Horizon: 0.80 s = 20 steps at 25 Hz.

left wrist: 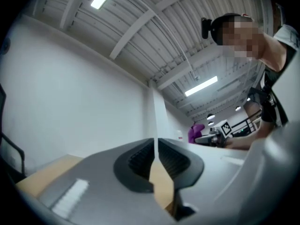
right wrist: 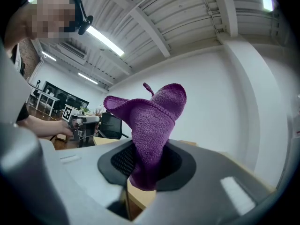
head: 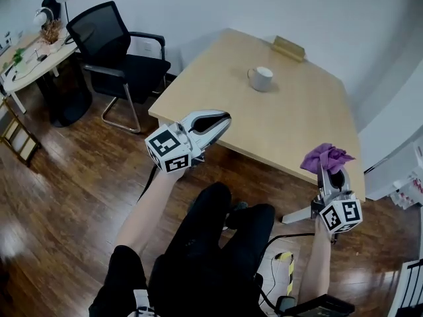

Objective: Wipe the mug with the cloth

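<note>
A white mug (head: 261, 78) stands upright on the light wooden table (head: 310, 111), toward its far side. My left gripper (head: 223, 121) hovers at the table's near left edge, jaws shut with nothing between them (left wrist: 156, 146). My right gripper (head: 328, 170) is held at the table's near right edge, shut on a purple cloth (head: 325, 157) that sticks up from its jaws (right wrist: 152, 125). Both grippers are well short of the mug. The mug does not show in either gripper view.
A black office chair (head: 115, 55) stands left of the table. A tan block (head: 289, 47) lies at the table's far edge. A second desk with small items (head: 30, 51) is at the far left. A white unit (head: 396, 170) stands right of the table. The floor is dark wood.
</note>
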{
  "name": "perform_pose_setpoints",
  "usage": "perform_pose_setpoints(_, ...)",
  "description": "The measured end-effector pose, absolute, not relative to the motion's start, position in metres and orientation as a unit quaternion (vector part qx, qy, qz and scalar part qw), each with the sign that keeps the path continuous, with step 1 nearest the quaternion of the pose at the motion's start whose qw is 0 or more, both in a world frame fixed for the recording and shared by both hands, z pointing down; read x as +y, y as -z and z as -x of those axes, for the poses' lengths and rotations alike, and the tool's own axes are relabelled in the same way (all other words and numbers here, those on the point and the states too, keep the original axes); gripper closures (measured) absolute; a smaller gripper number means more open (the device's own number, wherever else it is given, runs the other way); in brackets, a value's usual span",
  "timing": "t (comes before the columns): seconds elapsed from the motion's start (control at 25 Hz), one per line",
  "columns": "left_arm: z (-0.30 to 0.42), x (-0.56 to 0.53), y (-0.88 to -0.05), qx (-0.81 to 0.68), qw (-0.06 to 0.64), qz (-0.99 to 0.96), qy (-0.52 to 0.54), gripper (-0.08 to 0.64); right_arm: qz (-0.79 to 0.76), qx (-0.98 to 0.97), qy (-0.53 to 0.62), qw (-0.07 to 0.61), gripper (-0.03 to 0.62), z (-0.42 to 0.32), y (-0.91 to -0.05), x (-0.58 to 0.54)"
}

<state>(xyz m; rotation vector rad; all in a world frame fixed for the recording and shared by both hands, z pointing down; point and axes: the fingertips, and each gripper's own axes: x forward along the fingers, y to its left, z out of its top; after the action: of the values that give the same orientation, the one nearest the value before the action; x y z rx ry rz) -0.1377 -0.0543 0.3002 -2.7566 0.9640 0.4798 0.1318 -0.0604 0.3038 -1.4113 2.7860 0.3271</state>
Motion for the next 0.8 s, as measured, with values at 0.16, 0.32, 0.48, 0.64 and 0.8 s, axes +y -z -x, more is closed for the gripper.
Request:
perform_pose_setpoints(0.16,0.129,-0.11,-0.31,0.319,0.086,0.935,-0.13,0.501,0.438,0.893,-0.104,0.003,0.503,-0.126,-0.309,-0.093)
perform_pose_setpoints(0.32,0.134,-0.176,-0.312,0.333,0.08,0.935,-0.093,0.47,0.426,0.899,-0.103,0.001,0.503,-0.124,-0.316,-0.125)
perform_pose_setpoints(0.48,0.141,-0.24,-0.315,0.347,0.07,0.933,-0.064,0.46,0.419,0.903,-0.09,-0.004,0.503,-0.123,-0.323,-0.167)
perform_pose_setpoints(0.64,0.139,-0.297,-0.335,0.347,0.065,0.935,-0.016,0.428,0.412,0.908,-0.073,-0.006,0.503,-0.109,-0.333,-0.211)
perform_pose_setpoints(0.8,0.145,-0.366,-0.357,0.354,0.053,0.933,0.039,0.373,0.402,0.913,-0.065,-0.014,0.503,-0.093,-0.34,-0.241)
